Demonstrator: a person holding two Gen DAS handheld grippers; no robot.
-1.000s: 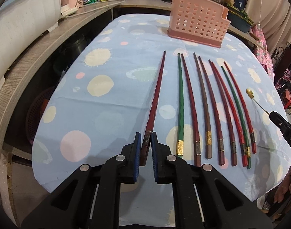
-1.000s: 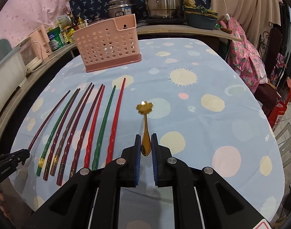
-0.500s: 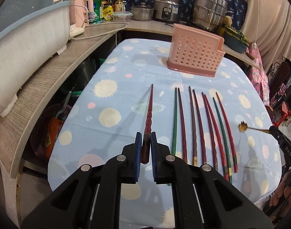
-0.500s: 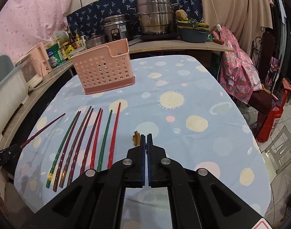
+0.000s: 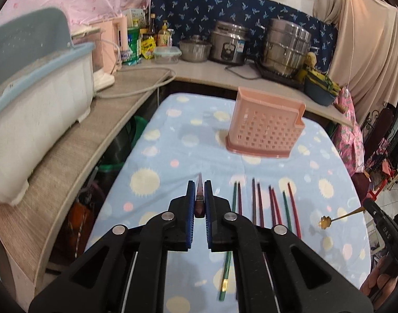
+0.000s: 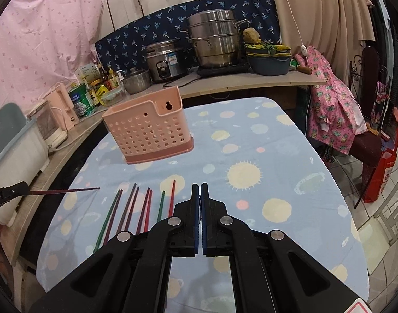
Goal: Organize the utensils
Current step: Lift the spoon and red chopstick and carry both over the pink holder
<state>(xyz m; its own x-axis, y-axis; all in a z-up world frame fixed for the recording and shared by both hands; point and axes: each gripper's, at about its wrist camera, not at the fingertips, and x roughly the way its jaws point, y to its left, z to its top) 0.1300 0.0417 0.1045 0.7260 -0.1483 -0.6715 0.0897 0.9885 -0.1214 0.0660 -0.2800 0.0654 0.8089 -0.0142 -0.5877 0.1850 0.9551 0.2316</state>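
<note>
The left gripper (image 5: 198,195) is pinching the thick end of a dark red chopstick (image 5: 199,198), whose long axis runs straight ahead along the fingers, tapered tip forward; in the right wrist view the same chopstick (image 6: 68,190) shows clear of the tabletop (image 6: 251,140), lying nearly level. The right gripper (image 6: 200,195) has its jaws pressed together on the handle of a small gold spoon (image 5: 337,217), which in its own view is hidden between the pads, while the left wrist view shows the flower-shaped bowl held out above the cloth, pointing toward the left gripper. Below and between the two grippers, the remaining chopsticks (image 5: 264,203) lie side by side on the tabletop, red and green ones among them, roughly parallel with their tips toward the far end. Beyond those tips and well apart from them stands the pink perforated utensil holder (image 5: 267,130), upright with its open top upward. It lies ahead and slightly right of the left gripper, ahead and to the left of the right one. Neither hand looks clearly nearer. The coming move likely calls for tipping each utensil from its flat carry toward vertical before lowering it into the holder.
</note>
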